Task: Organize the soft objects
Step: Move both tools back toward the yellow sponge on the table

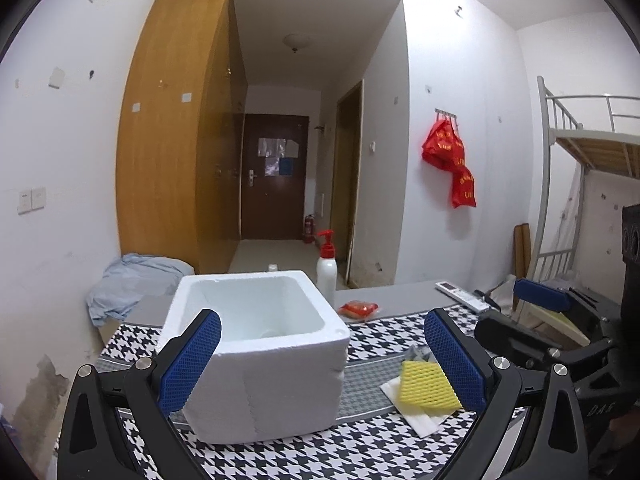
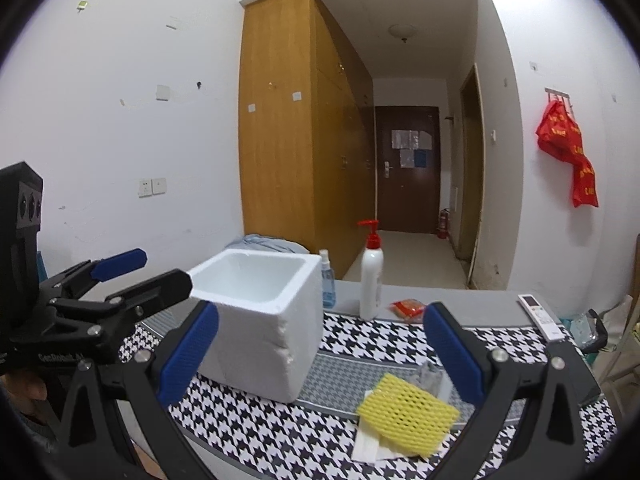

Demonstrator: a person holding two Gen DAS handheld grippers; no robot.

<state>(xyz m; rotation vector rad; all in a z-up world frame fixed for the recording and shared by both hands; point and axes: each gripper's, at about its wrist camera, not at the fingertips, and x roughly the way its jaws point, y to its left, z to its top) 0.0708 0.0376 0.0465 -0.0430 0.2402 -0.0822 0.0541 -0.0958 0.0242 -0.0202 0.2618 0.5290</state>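
Yellow foam net (image 2: 408,408) on white sheets beside open foam box (image 2: 260,312) (contents unclear), both grippers wide.

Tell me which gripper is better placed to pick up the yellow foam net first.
Right, probably. The yellow foam net lies between the right gripper and its open jaws. The left gripper faces the white foam box, with the net off beside its right-hand jaw.
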